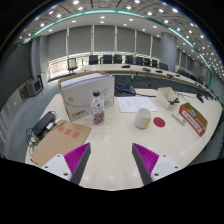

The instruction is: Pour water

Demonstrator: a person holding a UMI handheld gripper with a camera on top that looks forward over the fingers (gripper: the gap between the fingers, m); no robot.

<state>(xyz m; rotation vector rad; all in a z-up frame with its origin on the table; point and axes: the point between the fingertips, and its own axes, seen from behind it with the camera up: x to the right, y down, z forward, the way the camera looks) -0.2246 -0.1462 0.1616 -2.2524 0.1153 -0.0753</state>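
Clear plastic bottle (97,106), contents hard to make out, and a cup (143,118) stand on the worktop (110,145) beyond the released, empty fingers (110,160).

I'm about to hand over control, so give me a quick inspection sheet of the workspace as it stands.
Surface: pale table, bare just ahead of the tongs.
Job's things: clear bottle with red label upright beyond the left finger; small pale cup upright beyond the right finger.
Clutter: white box behind the bottle; brown envelope; black device; open red-lined box; red lid; papers.
Tongs: tongs open, holding nothing.
Cables: nothing seen.
Surroundings: office with chairs and ceiling lights.
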